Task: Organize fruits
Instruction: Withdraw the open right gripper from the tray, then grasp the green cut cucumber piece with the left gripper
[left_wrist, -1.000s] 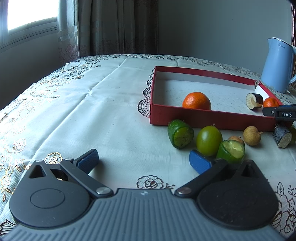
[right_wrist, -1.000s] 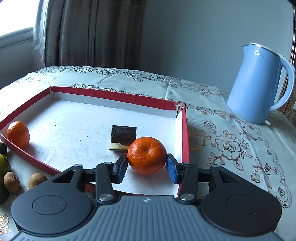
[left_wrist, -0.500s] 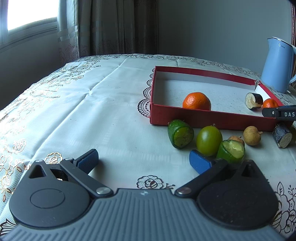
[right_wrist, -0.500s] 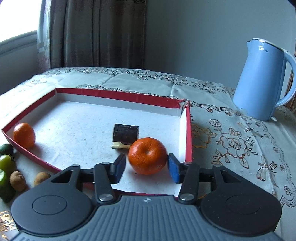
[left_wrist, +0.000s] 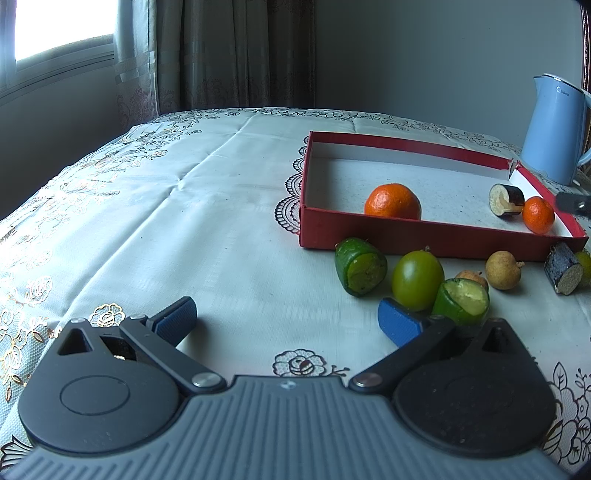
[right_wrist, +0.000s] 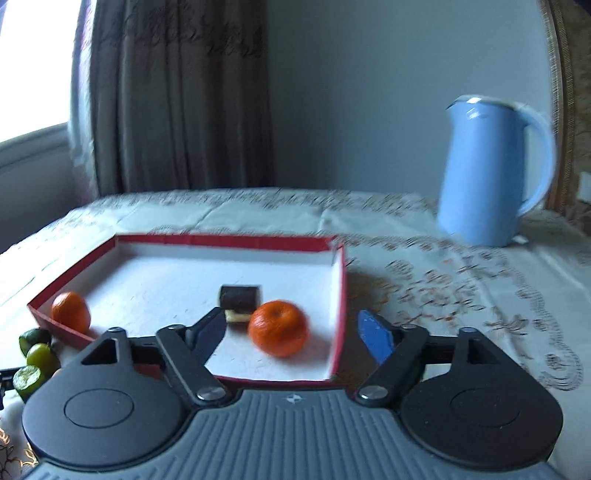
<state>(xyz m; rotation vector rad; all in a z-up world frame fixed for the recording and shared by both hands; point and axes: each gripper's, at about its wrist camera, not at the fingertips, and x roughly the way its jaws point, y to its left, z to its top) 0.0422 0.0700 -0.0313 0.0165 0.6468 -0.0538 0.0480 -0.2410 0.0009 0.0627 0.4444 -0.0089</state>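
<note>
Orange and round, the small tangerine (right_wrist: 278, 328) now lies free inside the shallow red cardboard box (right_wrist: 338, 295); the right gripper (right_wrist: 291, 334) has released it and pulled back. Left gripper (left_wrist: 286, 321) waits spread over the surface, near the unsorted green fruits (left_wrist: 417, 279).

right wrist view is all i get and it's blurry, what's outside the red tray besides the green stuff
Observer: A small round brown fruit lies on the cloth in front of the red tray's near wall.
Operator: anything else out there
Observer: A dark cut piece with a pale end lies farther right along that wall, outside the tray.
Operator: where's the left gripper
Observer: The left gripper is open and holds nothing, low over the cloth, with one finger right beside a cut green fruit.
</note>
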